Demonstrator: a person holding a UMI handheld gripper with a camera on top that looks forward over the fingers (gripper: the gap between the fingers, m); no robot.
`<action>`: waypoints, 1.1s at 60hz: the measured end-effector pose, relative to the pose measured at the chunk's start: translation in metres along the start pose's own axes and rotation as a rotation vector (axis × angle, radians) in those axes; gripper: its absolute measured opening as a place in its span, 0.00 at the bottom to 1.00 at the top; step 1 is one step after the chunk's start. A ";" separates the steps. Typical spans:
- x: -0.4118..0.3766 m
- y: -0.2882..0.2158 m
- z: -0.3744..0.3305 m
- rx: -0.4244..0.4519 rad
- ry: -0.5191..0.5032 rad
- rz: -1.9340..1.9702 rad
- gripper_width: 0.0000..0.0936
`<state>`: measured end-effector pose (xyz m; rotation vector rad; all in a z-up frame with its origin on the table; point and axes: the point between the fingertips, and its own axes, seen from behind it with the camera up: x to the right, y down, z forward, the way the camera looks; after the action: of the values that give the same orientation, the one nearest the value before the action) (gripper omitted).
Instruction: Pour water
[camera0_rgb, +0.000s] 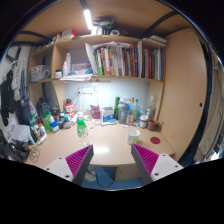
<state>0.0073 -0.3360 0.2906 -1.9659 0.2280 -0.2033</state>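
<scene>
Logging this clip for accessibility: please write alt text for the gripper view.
The gripper, its pink-padded fingers open and holding nothing, hangs above a cluttered wooden desk. Bottles and jars crowd the desk's far edge, beneath a shelf of books and a lit lamp.

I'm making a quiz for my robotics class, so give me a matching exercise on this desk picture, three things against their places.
Things:
1. books
2. green bottle
3. white cup

Places:
A. on the desk beyond the right finger
B. on the shelf above the desk
C. on the desk beyond the left finger

Pairs: 1-B, 2-C, 3-A

The gripper jaws are open, holding nothing.
</scene>
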 end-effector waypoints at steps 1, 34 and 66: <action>0.004 0.002 0.003 0.008 -0.004 -0.001 0.91; -0.127 0.064 0.149 0.051 -0.200 -0.020 0.90; -0.172 0.060 0.369 0.155 -0.002 0.048 0.54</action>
<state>-0.0717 0.0118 0.0846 -1.8052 0.2500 -0.1823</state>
